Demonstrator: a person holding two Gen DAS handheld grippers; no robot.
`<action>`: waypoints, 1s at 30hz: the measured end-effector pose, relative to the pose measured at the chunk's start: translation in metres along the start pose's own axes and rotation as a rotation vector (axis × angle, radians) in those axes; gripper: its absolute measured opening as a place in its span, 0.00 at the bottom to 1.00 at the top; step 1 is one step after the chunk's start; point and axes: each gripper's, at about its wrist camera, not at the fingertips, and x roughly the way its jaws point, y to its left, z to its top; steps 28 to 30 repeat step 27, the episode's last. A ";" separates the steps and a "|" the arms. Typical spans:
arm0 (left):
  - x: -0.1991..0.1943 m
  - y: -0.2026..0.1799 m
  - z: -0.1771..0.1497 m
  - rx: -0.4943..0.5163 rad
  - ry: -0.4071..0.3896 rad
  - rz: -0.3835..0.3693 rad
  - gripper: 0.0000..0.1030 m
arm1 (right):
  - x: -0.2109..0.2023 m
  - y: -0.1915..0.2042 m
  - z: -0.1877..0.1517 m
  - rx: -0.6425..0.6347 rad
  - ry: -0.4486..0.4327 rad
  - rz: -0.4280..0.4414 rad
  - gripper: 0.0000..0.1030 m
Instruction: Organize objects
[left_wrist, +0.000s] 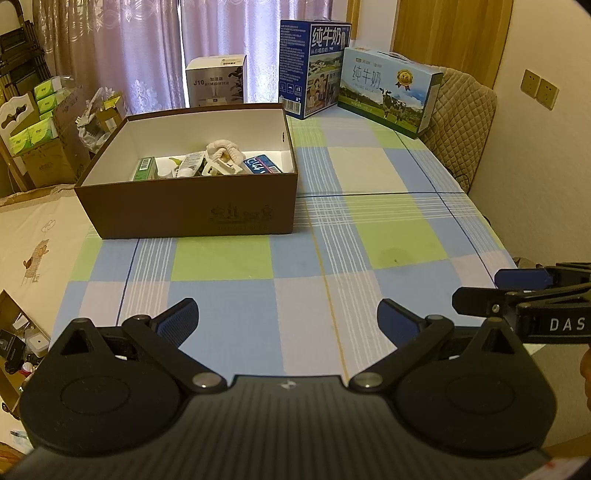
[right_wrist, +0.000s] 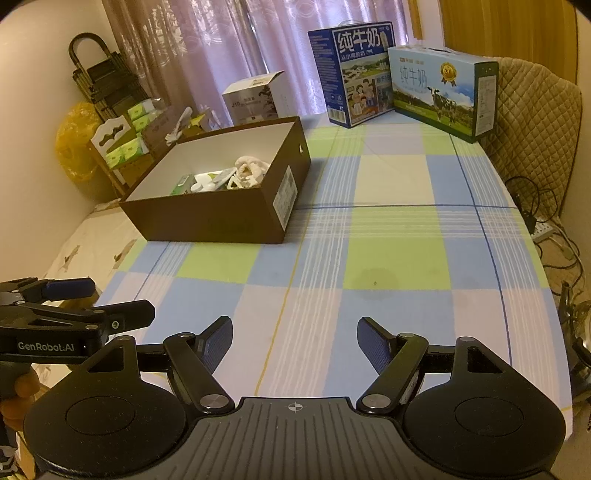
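Brown cardboard box (left_wrist: 192, 210) at eleven o'clock holds jumbled items, perhaps toiletries; left gripper (left_wrist: 288, 321) and right gripper (right_wrist: 295, 343) gape wide, empty.

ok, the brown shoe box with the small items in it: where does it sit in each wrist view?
Left wrist: brown shoe box sits left of centre, in the upper half, long side facing the camera.
Right wrist: the box sits upper left, seen corner-on, label end facing right.
Shared landmark: the tall blue milk carton, beyond the box's right end.
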 end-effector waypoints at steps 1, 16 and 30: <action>0.000 0.000 0.000 0.000 0.000 0.000 0.99 | 0.000 0.000 0.000 0.001 0.000 0.000 0.70; 0.003 -0.003 0.002 0.005 0.007 -0.001 0.99 | 0.001 -0.006 0.001 0.005 0.000 0.000 0.70; 0.014 0.001 0.012 0.006 0.017 -0.010 0.99 | 0.009 -0.009 0.010 0.013 0.009 -0.005 0.70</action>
